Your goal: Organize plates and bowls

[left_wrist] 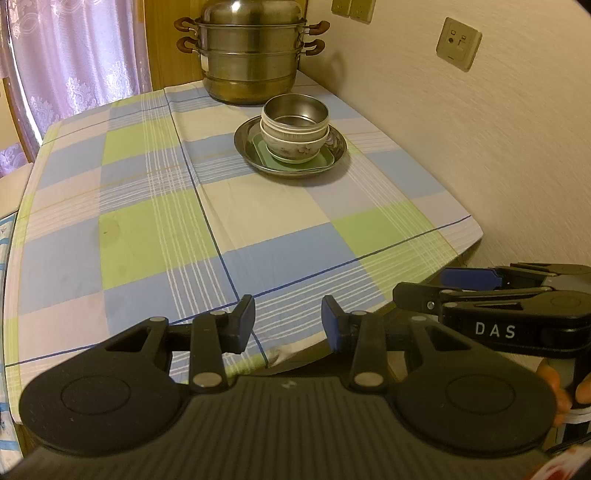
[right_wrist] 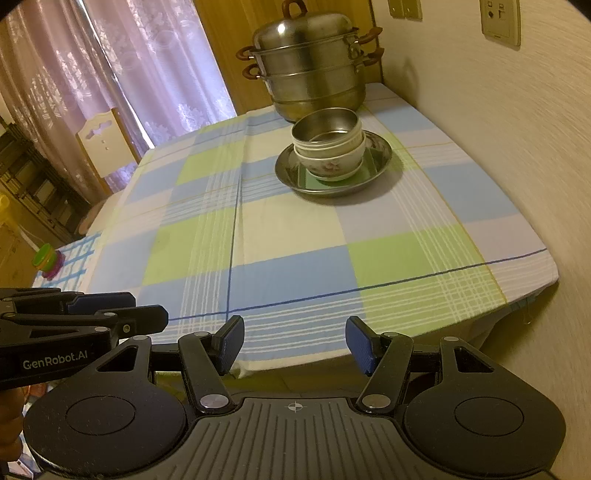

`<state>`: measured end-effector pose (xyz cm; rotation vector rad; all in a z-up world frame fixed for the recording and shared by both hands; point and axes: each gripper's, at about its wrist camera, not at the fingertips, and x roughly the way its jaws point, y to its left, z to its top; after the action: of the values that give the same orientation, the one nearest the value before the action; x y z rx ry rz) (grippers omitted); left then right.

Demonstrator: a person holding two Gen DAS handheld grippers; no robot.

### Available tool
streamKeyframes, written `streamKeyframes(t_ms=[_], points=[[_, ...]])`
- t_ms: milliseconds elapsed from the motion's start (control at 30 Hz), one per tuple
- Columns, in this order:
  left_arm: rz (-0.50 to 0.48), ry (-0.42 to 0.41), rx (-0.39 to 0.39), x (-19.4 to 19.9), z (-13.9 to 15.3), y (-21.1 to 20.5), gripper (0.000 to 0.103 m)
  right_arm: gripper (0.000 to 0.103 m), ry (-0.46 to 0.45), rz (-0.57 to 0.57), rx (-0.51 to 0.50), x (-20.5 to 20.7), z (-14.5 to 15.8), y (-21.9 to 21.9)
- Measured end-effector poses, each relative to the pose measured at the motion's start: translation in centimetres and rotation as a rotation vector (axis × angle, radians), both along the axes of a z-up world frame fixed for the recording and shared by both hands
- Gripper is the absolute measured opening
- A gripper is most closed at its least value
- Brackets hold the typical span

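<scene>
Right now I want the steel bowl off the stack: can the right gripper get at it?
Probably yes: the right gripper is open, the steel bowl sits topmost, and only bare tablecloth lies between.

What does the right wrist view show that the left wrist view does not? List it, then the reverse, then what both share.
Only the right wrist view shows the white chair, the green and purple toy, the dark shelving and the steamer's lid handle.

Only the left wrist view shows the "DAS" lettering on the right claw, seen from its side.

Both share the steamer pot, the stacked bowls on the green plate inside the metal dish, the checked tablecloth, the lilac curtain and wall sockets. Both claws are open and empty.
</scene>
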<state>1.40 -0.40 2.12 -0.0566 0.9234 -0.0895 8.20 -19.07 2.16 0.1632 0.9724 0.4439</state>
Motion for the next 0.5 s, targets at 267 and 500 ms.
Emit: streamKeyframes(t_ms=[267,500], points=[[0.001,0.001,-0.001,0.08,-0.02,0.01,0.036,0.061,0.001,0.003,-0.002,0.12,0.02,0.01],[0.004,0.001,-0.002,0.35,0.03,0.1,0.037,0.061,0.0,0.002,-0.001,0.15,0.03,0.02]])
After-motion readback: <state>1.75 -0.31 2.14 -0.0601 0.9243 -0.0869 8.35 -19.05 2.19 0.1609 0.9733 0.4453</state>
